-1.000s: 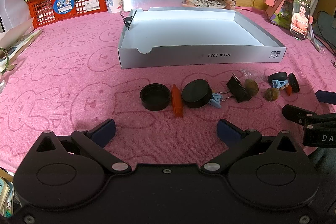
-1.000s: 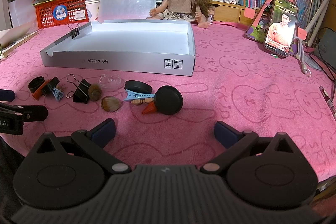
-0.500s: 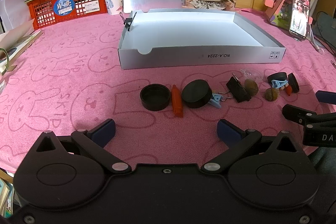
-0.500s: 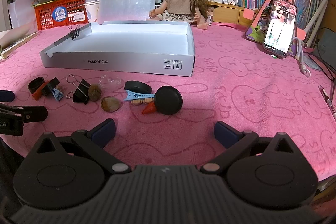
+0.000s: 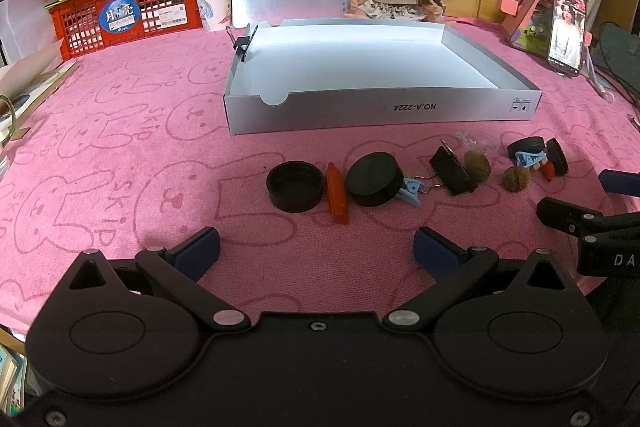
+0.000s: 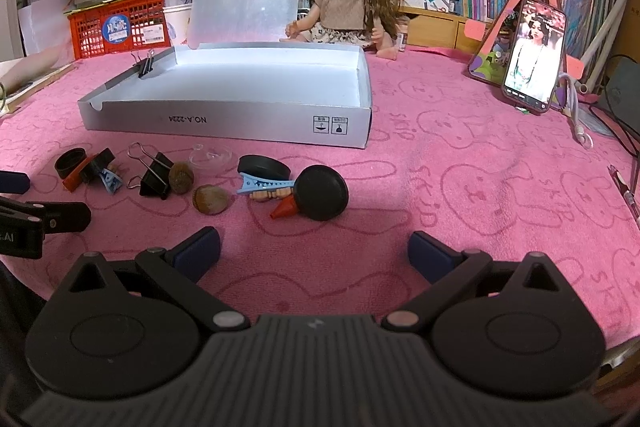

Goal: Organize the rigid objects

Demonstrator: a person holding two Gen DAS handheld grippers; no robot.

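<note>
A: Where do the two tools stand?

B: The left tool (image 5: 316, 247) hovers low over the pink cloth (image 5: 120, 147) with its fingers spread wide and nothing between them. The right tool (image 6: 314, 247) does the same, wide apart and empty.

A: And the things to sort?

B: They lie in a loose row on the cloth, in front of the box (image 5: 380, 107), none inside it. From the left view: an upturned black cap (image 5: 295, 186), a red crayon (image 5: 337, 198) touching it, then a black puck (image 5: 374, 179) with a blue clip (image 5: 410, 191) under its edge.

A: Further right?

B: A black binder clip (image 5: 454, 171), with two brown nuts just beside it, one (image 5: 477, 165) touching the clip and one (image 5: 516, 179) apart. Behind them lies a clear dish (image 6: 210, 155). From the right view, a black lid (image 6: 264, 167), a long blue clip (image 6: 264, 182) and a black disc (image 6: 321, 192) bunch together, with a red cone (image 6: 285, 207) poking from under the disc.

A: The box itself?

B: Open, white inside, empty, with a small binder clip (image 6: 146, 65) on its left wall. A doll (image 6: 348, 3) sits behind it, and a phone (image 6: 532, 63) leans on a stand to the right.
</note>
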